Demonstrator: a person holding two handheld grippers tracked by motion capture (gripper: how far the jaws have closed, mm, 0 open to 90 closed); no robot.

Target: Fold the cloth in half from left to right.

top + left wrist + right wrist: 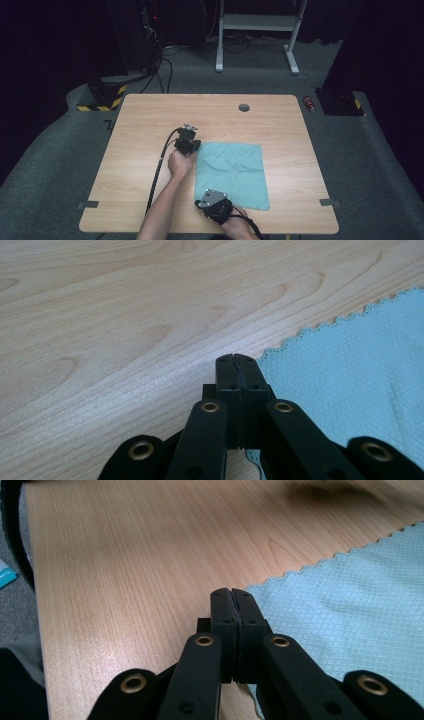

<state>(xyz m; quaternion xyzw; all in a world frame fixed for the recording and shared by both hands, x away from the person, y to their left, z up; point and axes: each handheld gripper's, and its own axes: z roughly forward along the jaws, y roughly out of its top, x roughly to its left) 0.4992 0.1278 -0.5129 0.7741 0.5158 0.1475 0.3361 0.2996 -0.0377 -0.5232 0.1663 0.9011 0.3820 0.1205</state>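
Note:
A light blue cloth (231, 172) lies flat on the wooden table (145, 125), right of centre. My left gripper (196, 149) is at the cloth's far left corner, and my right gripper (199, 203) is at its near left corner. In the left gripper view the jaws (235, 360) stand pressed together on the scalloped corner of the cloth (350, 380). In the right gripper view the jaws (232, 594) are likewise shut where the cloth (340, 615) corner ends. The pinched bits of fabric are hidden behind the jaws.
A black cable (157, 170) trails from the left gripper toward the table's near edge. A round grommet (244, 107) sits near the far edge. Grey tape marks (87, 204) stick at the near corners. A white desk frame (257, 22) stands behind on the carpet.

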